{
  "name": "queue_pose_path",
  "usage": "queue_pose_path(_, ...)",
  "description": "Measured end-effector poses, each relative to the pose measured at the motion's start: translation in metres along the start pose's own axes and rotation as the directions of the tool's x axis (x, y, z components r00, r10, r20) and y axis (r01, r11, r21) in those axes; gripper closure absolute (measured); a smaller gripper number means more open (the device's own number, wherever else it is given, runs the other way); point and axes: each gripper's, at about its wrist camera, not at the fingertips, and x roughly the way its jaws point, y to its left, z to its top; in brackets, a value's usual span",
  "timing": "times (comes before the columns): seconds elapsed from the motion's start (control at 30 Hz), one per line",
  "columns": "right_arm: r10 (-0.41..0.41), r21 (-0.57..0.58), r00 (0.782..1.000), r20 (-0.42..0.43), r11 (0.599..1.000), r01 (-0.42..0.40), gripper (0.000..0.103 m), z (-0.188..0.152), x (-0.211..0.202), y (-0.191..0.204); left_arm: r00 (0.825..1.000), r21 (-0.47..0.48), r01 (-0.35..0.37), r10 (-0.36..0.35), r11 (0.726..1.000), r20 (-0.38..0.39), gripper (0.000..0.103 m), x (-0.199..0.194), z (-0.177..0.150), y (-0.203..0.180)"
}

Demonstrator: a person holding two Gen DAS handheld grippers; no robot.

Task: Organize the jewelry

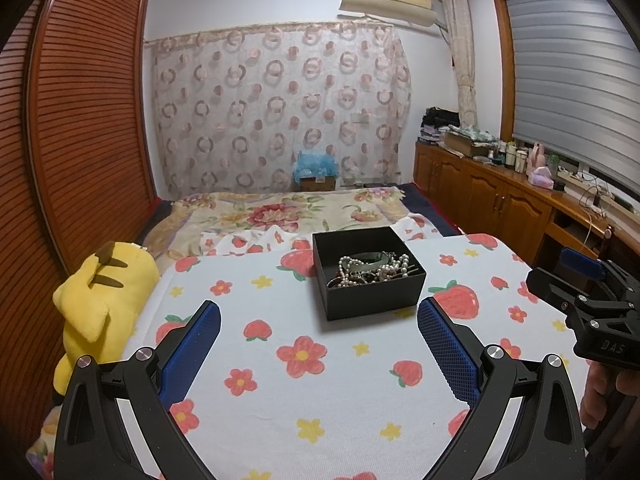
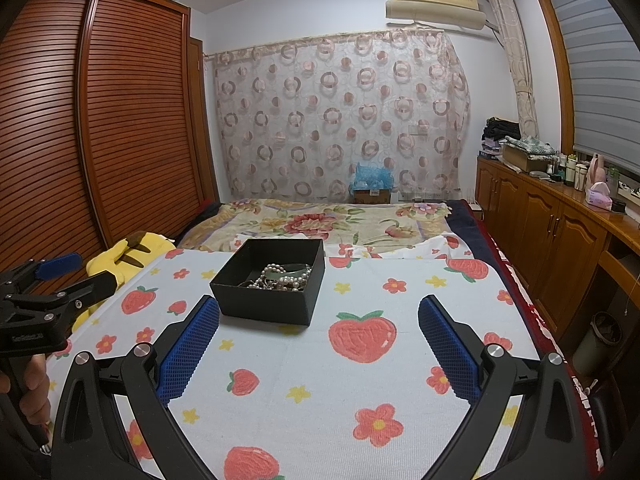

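Note:
An open black box (image 1: 368, 276) sits on a strawberry-print cloth (image 1: 300, 392) on the bed. It holds a tangle of jewelry (image 1: 370, 268): pearl strands, a green bangle and dark pieces. My left gripper (image 1: 319, 320) is open and empty, hovering just short of the box. In the right wrist view the box (image 2: 268, 282) with its jewelry (image 2: 280, 276) lies ahead and to the left. My right gripper (image 2: 319, 318) is open and empty above the cloth (image 2: 320, 380). Each gripper shows at the edge of the other's view, the right one (image 1: 576, 280) and the left one (image 2: 60, 276).
A yellow plush toy (image 1: 100, 300) lies at the cloth's left edge by the wooden wardrobe (image 1: 80, 120). A floral blanket (image 1: 280, 212) covers the far bed. A wooden cabinet (image 2: 560, 232) with bottles and boxes runs along the right wall.

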Motion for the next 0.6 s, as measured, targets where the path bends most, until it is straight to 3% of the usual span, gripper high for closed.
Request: queue_pose_path(0.6, 0.000, 0.000, 1.000, 0.001, 1.000, 0.000, 0.003, -0.0001, -0.0001, -0.0005, 1.000, 0.001, -0.005, 0.005, 1.000, 0.004, 0.008, -0.0029, -0.0028, -0.0001)
